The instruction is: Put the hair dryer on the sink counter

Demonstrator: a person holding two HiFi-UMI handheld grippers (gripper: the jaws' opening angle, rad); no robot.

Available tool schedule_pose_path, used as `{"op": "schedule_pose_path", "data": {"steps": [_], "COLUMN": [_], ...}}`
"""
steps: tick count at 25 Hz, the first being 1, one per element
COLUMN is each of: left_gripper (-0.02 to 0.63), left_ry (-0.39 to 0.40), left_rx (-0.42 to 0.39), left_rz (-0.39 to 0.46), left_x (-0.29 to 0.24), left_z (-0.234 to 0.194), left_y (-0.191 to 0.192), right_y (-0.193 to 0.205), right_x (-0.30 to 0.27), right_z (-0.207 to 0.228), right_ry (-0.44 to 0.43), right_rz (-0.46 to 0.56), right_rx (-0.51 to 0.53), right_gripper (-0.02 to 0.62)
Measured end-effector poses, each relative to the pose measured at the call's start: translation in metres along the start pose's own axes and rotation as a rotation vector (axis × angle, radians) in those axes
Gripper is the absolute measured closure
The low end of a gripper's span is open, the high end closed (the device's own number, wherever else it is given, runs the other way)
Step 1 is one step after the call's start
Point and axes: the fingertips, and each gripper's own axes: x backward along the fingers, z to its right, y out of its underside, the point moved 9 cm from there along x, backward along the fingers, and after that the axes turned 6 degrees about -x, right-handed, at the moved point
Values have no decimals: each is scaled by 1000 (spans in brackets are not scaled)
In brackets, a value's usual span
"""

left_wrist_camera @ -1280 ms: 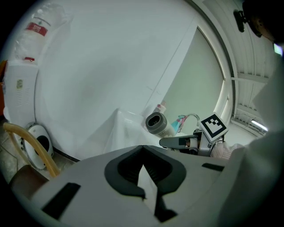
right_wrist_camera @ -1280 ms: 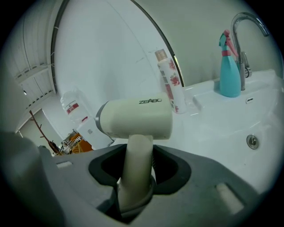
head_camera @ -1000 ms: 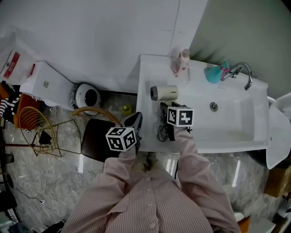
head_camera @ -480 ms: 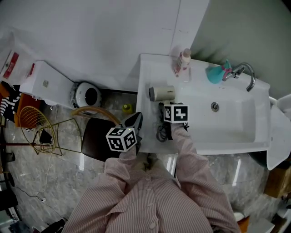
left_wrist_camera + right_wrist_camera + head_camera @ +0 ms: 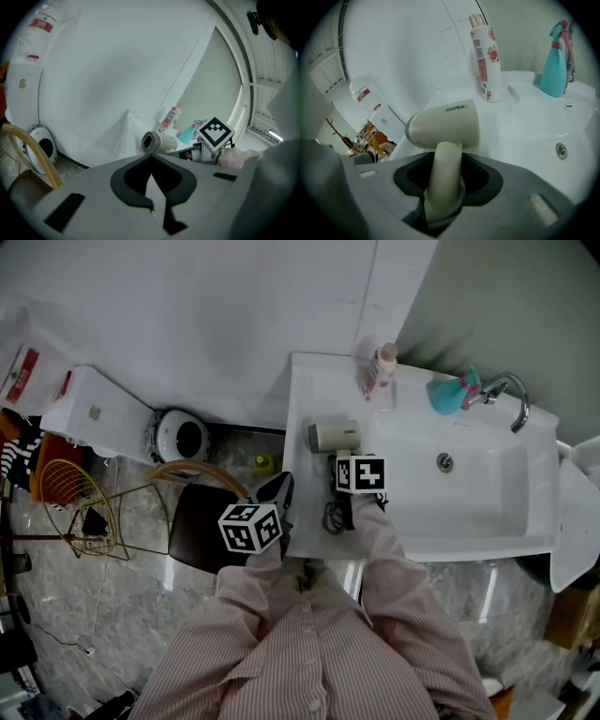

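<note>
A cream hair dryer [image 5: 335, 436] is over the left part of the white sink counter [image 5: 309, 390], barrel pointing left. My right gripper [image 5: 345, 463] is shut on its handle [image 5: 442, 173], which stands between the jaws in the right gripper view, with the barrel [image 5: 445, 124] just beyond them. Whether the barrel touches the counter I cannot tell. The dark cord [image 5: 334, 515] is bunched near the counter's front edge. My left gripper [image 5: 279, 487] hangs off the counter's left side, shut and empty [image 5: 151, 187]. From there the hair dryer [image 5: 157, 141] shows nozzle-on.
A flowered bottle [image 5: 483, 56] stands at the back of the counter and a teal spray bottle [image 5: 555, 58] beside the tap [image 5: 511, 395]. The basin [image 5: 487, 512] with its drain [image 5: 445, 461] lies right. A dark stool [image 5: 202, 521] and wire rack [image 5: 80, 502] stand below left.
My right gripper has shifted slightly left and toward the wall with the hair dryer in it. The left gripper has stayed where it was.
</note>
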Motion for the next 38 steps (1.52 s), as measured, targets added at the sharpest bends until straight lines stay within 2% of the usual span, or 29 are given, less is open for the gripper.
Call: {"op": "schedule_pose_path", "data": {"steps": [11, 23, 31, 35, 38], "left_gripper": [607, 608, 609, 609, 607], "left_ry": [23, 43, 66, 83, 99], "left_rx": [-4, -17, -52, -75, -94], "left_rz": [-4, -3, 13, 20, 31], "left_x": [-4, 1, 7, 14, 21], "left_z": [0, 4, 9, 14, 19], "left_y": [0, 0, -5, -7, -9], "right_y": [2, 6, 9, 10, 12], "right_x": [-2, 0, 18, 36, 52], "right_z": [-4, -13, -14, -16, -19], "right_ry": [22, 113, 35, 50, 19], "right_rz": [-3, 12, 122, 192, 243], "right_rx": [28, 101, 116, 154, 166], "right_gripper": [430, 368, 368, 374, 395]}}
